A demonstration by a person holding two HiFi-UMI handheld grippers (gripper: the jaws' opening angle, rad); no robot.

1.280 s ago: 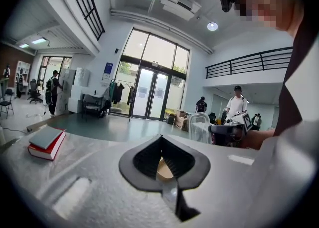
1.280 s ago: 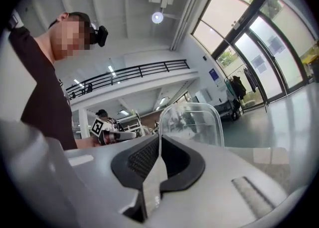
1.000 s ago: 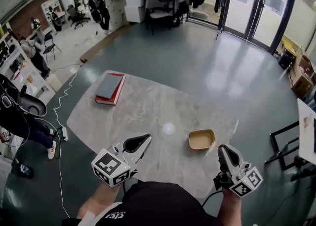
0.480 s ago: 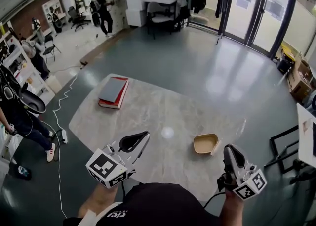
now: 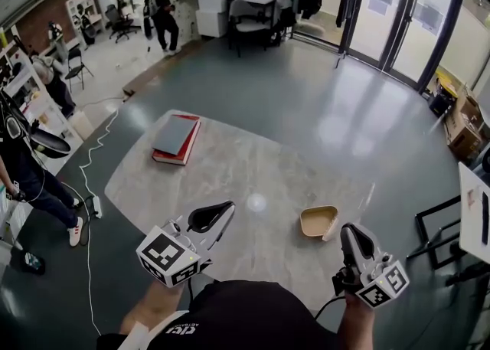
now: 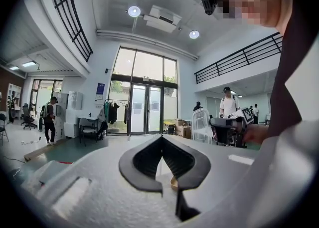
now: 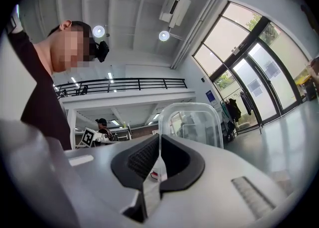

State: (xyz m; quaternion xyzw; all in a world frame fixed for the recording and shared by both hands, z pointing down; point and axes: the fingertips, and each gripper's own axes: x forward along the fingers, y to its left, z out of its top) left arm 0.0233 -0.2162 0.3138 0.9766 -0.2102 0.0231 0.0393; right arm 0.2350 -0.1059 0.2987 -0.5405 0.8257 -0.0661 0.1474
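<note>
In the head view my left gripper [image 5: 228, 208] hovers over the near edge of a marble table [image 5: 230, 180], shut with nothing between its jaws. My right gripper [image 5: 344, 230] is shut on the edge of a clear plastic lid [image 7: 195, 121], which stands upright above its jaws. A tan, open container [image 5: 318, 221] sits on the table just left of the right gripper. It also shows through the gap under the left gripper's [image 6: 160, 141] pads as the tan container [image 6: 173, 183]. The left gripper view also shows the right gripper [image 6: 227, 131] with the lid [image 6: 201, 125].
A stack of books [image 5: 175, 139], grey over red, lies at the table's far left. A person [image 5: 163, 21] walks at the back and another [image 5: 27, 176] stands left by a floor cable [image 5: 92, 188]. Black furniture [image 5: 452, 226] stands to the right.
Both grippers have tilted upward, so their views show more ceiling and less table. The books have dropped low in the left gripper view. The right gripper still holds the lid.
</note>
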